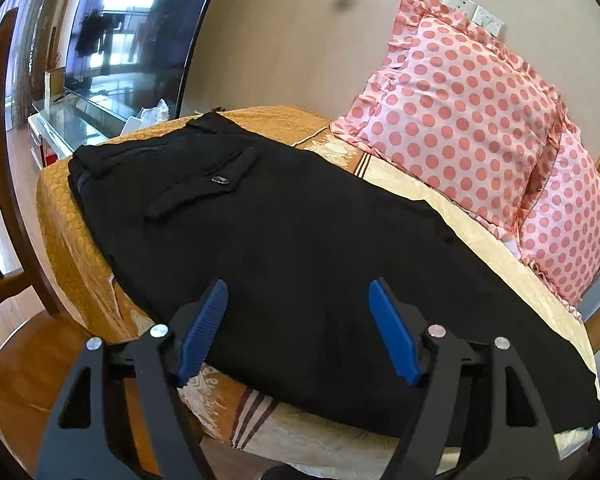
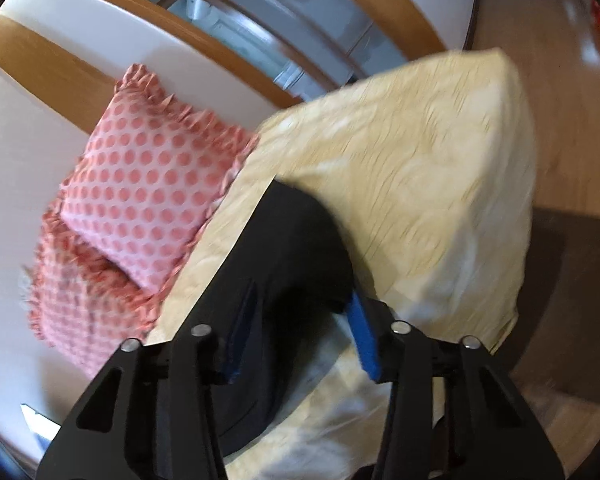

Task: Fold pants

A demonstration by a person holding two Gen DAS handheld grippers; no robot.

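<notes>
A: Blue ribbed pads line the fingers of the left gripper, low in the left wrist frame. They stand wide apart with nothing between them, hovering over the near edge of the black pants.

B: And the pants themselves?

A: Spread flat across the yellow-gold bedspread, filling the middle of that frame. The waistband end lies toward the upper left, where a flapped back pocket with a button shows; the leg end runs off to the lower right.

B: What about the right gripper?

A: Low centre of the right wrist frame, which is blurred. Its fingers are parted, and a dark fold of the pants lies in the gap. I cannot tell whether the pads touch the cloth.

B: Surroundings?

A: Two pink polka-dot pillows lean against the wall at the right of the left view, under white wall sockets. A television fills the upper left, with a wooden chair at the left edge.
</notes>
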